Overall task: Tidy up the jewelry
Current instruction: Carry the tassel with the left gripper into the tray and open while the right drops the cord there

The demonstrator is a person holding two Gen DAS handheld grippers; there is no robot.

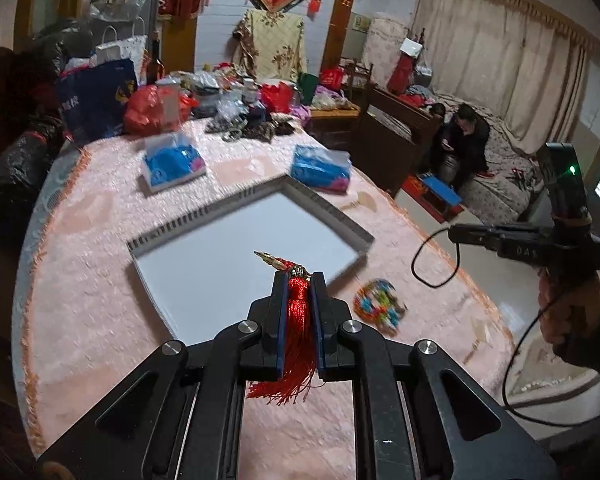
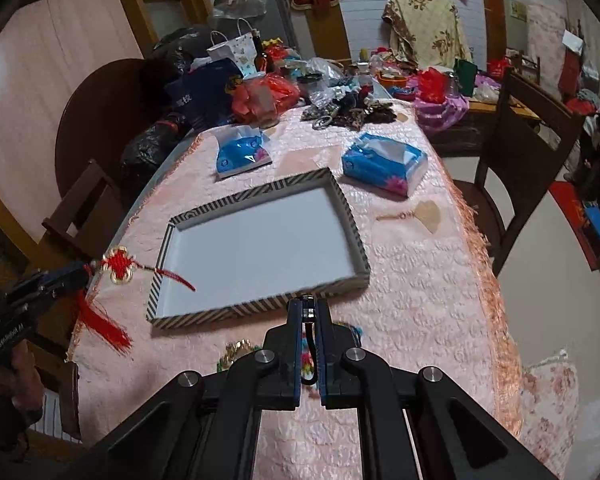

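My left gripper (image 1: 299,280) is shut on a red tassel ornament (image 1: 298,320) with a gold-rimmed Chinese knot. It holds it above the near edge of a white tray with striped walls (image 1: 204,220). In the right wrist view the ornament (image 2: 118,266) hangs from the left gripper (image 2: 85,269) at the tray's left corner (image 2: 160,280). My right gripper (image 2: 308,306) is shut on a thin black cord or strap (image 2: 309,344), above the table just in front of the tray. A multicoloured beaded piece (image 1: 378,304) lies on the cloth right of the tray; it shows under the right gripper (image 2: 307,362).
Pink tablecloth covers the table (image 2: 420,280). Two blue tissue packs (image 2: 384,164) (image 2: 242,154) lie behind the tray. A pile of dark jewelry (image 2: 352,114) and bags sit at the far end. A wooden chair (image 2: 512,152) stands at the right. A person (image 1: 464,140) sits on a bed.
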